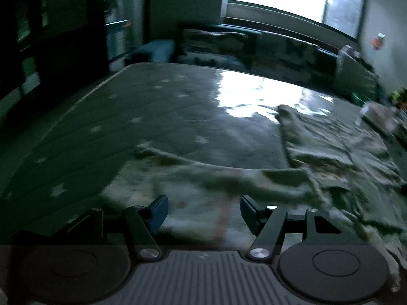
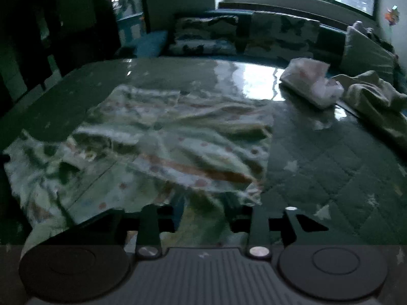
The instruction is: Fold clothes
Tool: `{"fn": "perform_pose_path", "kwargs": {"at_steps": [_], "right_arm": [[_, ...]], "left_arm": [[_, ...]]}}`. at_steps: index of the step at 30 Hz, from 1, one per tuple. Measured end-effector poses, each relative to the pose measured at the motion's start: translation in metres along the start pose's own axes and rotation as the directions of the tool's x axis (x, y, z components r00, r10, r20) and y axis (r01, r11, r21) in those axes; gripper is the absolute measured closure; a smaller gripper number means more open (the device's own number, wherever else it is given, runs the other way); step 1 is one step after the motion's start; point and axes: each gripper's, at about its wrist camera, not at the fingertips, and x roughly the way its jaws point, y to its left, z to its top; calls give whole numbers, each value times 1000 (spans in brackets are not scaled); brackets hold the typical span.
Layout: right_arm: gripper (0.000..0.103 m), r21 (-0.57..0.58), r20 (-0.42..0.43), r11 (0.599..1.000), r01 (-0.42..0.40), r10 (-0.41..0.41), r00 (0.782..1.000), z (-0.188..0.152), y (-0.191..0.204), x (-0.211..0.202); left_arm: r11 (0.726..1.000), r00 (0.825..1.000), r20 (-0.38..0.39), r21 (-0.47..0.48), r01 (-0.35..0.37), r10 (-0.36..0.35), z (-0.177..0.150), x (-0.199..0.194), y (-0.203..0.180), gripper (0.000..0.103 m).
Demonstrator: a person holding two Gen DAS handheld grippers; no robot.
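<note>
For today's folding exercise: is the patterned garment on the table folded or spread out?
Spread out, unfolded: the garment lies rumpled across the table.

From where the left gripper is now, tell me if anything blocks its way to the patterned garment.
Nothing visible does. The left gripper hangs with open jaws directly over the near edge of the patterned garment on the quilted table cover. No other object shows between them, though the frame is dim and blurred.

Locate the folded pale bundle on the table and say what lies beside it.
In the right wrist view the folded pale bundle sits at the table's far right, just left of a crumpled garment and well beyond the spread patterned cloth.
</note>
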Motion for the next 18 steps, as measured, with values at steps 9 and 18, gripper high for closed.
{"fn": "perform_pose_path", "kwargs": {"at_steps": [9, 18], "right_arm": [[51, -83, 13, 995, -63, 64, 998, -2, 35, -9], [43, -135, 28, 980, -144, 149, 988, -6, 65, -21]], "left_arm": [[983, 988, 16, -102, -154, 156, 1, 1, 40, 37], [970, 981, -31, -144, -194, 191, 1, 23, 56, 48]]}}
